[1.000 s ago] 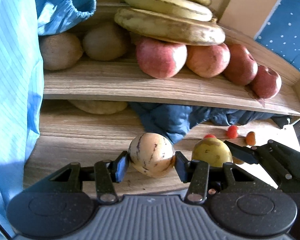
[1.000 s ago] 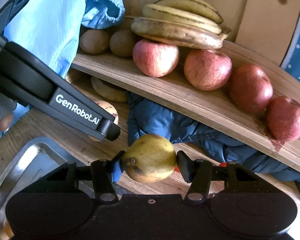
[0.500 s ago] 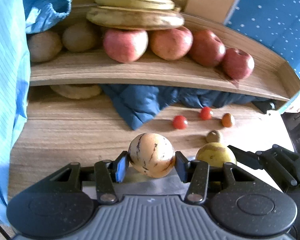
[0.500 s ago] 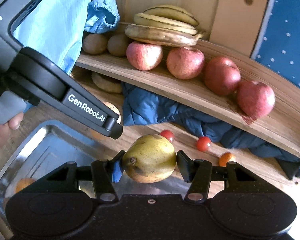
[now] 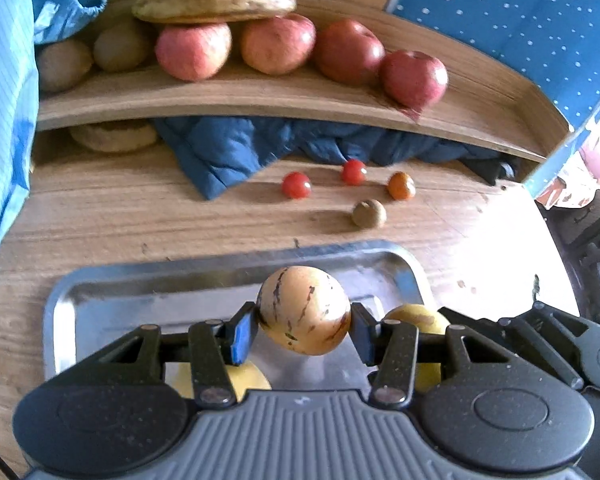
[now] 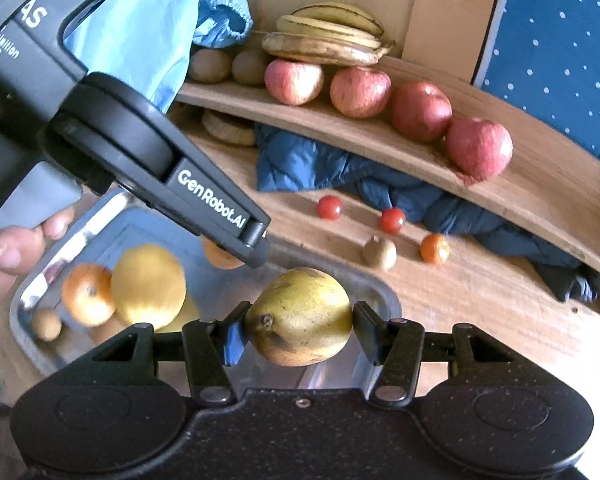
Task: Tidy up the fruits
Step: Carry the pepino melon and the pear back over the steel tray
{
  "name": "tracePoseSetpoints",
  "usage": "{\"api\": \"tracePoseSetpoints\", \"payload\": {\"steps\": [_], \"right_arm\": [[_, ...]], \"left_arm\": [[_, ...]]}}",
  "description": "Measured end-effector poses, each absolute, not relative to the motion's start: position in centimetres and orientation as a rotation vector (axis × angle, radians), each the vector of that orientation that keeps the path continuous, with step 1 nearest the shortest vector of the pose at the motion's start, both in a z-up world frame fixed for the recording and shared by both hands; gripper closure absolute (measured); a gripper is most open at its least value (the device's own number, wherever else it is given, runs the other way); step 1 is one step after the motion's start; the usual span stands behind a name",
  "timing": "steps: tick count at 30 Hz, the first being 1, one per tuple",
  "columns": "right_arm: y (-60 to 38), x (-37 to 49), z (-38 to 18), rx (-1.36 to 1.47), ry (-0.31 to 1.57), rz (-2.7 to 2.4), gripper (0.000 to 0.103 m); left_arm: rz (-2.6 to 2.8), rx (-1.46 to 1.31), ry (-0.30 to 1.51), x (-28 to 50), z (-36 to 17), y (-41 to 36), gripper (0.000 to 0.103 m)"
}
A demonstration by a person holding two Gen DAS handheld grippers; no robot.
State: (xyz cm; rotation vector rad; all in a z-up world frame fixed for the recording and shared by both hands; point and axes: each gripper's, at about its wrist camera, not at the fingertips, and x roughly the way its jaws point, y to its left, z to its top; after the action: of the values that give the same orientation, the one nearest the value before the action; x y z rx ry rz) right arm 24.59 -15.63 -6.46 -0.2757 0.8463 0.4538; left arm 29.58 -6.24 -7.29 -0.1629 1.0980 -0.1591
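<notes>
My left gripper [image 5: 302, 326] is shut on a pale striped melon-like fruit [image 5: 303, 310], held above the metal tray [image 5: 112, 284]. In the right wrist view my right gripper [image 6: 298, 330] is shut on a yellow-green pear [image 6: 300, 316], also over the tray [image 6: 380, 292]. The left gripper's body [image 6: 148, 152] crosses that view from the left, a hand [image 6: 8, 248] on its handle. In the tray lie a lemon [image 6: 148, 286], an orange [image 6: 86, 294] and a small brown fruit [image 6: 46, 324]. The pear [image 5: 418, 316] peeks out behind the left gripper's right finger.
A curved wooden shelf [image 5: 260, 98] carries several red apples [image 5: 194, 50], kiwis [image 5: 122, 44] and bananas [image 5: 214, 2]. Beneath it lie a blue quilted cloth [image 5: 228, 148], two cherry tomatoes [image 5: 296, 185], a small orange fruit [image 5: 401, 186] and a little brown fruit [image 5: 369, 213] on the wooden table.
Both grippers have drawn back from the shelf with their fruits still gripped. The metal tray has come into view beneath them, and the shelf now looks farther away.
</notes>
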Motion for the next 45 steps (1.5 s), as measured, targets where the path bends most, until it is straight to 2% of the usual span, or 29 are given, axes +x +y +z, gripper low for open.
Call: {"api": "tracePoseSetpoints", "payload": {"steps": [19, 45], "right_arm": [[-17.8, 19.8, -7.5, -0.291, 0.894, 0.505, 0.048], [-18.7, 18.4, -7.6, -0.306, 0.885, 0.541, 0.046]], "left_arm": [[-0.127, -0.194, 1.132, 24.6, -8.4, -8.3, 0.049], [-0.059, -0.21, 1.145, 22.9, -8.0, -8.2, 0.048]]}}
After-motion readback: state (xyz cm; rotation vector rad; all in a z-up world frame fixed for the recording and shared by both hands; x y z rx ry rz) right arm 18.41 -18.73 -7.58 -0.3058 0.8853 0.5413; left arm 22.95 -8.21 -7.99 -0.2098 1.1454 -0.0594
